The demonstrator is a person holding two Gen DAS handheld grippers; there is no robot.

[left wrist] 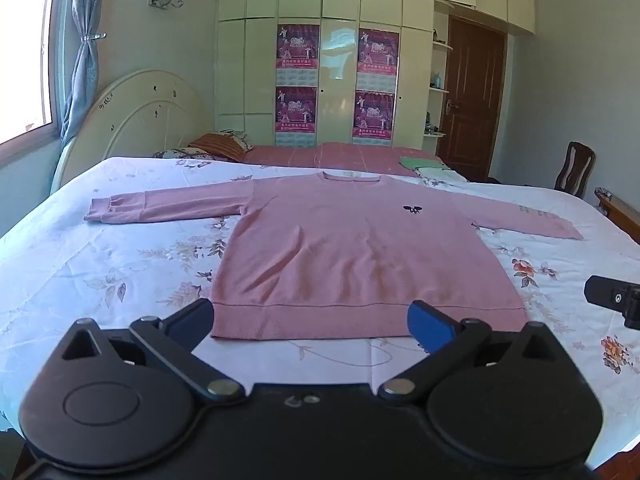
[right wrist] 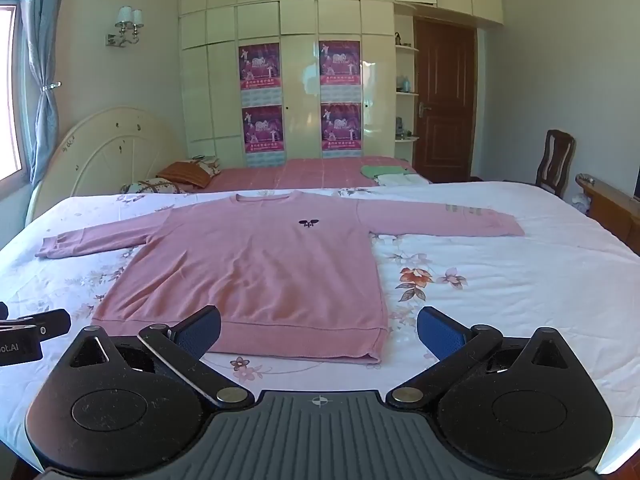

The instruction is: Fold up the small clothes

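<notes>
Here, sweater (left wrist: 360,248) on floral bedsheet (left wrist: 100,264).

A bedroom in a home; a wide bed (right wrist: 520,280) under a white floral sheet fills the foreground, with a cream arched headboard (right wrist: 104,148) at its left end and pillows (right wrist: 188,174) beside it; a tall cream wardrobe (right wrist: 296,20) covers the far wall, four purple posters (right wrist: 260,66) stuck on its doors; a brown wooden door (right wrist: 444,100) stands to its right; a twin-shade wall lamp (right wrist: 128,24), blue tied curtain (right wrist: 44,80), sunlit window and wooden chair (right wrist: 556,160) complete it.
</notes>
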